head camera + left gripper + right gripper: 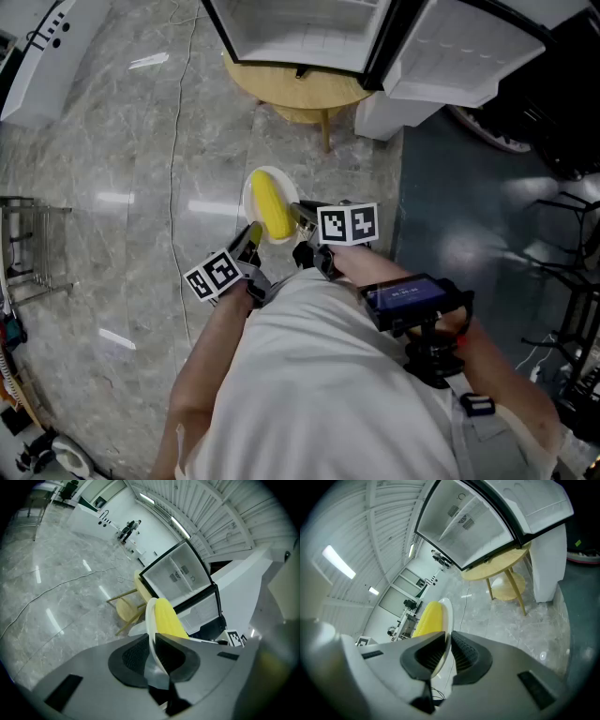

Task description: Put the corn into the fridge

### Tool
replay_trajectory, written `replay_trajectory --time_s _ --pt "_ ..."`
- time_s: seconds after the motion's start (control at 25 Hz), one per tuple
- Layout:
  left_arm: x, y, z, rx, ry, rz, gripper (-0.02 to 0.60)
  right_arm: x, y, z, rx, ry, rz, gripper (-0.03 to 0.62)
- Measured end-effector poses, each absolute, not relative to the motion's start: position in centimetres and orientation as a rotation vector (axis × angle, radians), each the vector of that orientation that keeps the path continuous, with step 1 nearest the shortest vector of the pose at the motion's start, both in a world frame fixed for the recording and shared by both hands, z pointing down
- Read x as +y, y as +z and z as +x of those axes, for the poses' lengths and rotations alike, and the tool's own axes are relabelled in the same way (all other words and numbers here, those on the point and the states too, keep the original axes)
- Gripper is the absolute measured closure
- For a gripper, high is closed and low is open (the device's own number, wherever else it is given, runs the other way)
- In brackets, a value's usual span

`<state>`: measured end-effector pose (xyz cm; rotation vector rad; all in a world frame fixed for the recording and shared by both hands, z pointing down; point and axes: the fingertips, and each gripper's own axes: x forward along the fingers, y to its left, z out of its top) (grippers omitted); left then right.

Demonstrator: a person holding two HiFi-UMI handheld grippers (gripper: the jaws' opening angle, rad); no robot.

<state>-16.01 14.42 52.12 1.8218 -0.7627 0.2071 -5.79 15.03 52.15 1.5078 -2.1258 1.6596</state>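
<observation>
A yellow corn cob (272,206) lies on a small white plate (251,187) held in the air over the floor. My left gripper (251,236) is shut on the plate's near left rim, and my right gripper (302,217) is shut on its right rim. In the left gripper view the plate (151,620) stands edge-on between the jaws with the corn (168,618) behind it. The right gripper view shows the plate (446,620) clamped edge-on, the corn (428,618) to its left. The open fridge (309,37) stands ahead with its door (459,52) swung right.
A round wooden stool (300,94) stands on the marble floor just in front of the fridge. A thin cable (178,169) runs along the floor at the left. A metal rack (28,244) sits at the far left, dark equipment (553,103) at the right.
</observation>
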Motion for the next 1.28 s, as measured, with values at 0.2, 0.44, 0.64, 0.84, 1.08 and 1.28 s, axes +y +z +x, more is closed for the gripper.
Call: replay_trajectory --time_s 0.2,0.44,0.64,0.84,1.08,1.28 --pt "21.3 50.8 -19.8 -0.794 0.15 1.777 0.537 21.2 50.7 -9.4 -2.131 1.638 1.48 0.543" --pt "27.0 48.9 -21.9 -0.833 0.102 1.788 0.537 26.7 49.2 -11.6 -2.165 1.613 1.475 0.543" --pt "29.9 48.3 -23.1 -0.859 0.075 1.79 0.537 29.1 48.5 -12.8 -2.197 1.606 1.448 0.543" --pt "31.9 48.3 -23.7 -0.85 0.07 1.8 0.537 31.1 48.2 -13.4 -2.213 1.585 1.453 0.543" --pt "32.1 47.6 -22.3 -0.826 0.078 1.813 0.535 31.7 47.5 -12.0 -2.2 1.581 1.462 0.543" --pt "31.7 47.0 -21.7 -0.838 0.078 1.826 0.535 31.1 47.3 -11.1 -2.211 1.591 1.466 0.543"
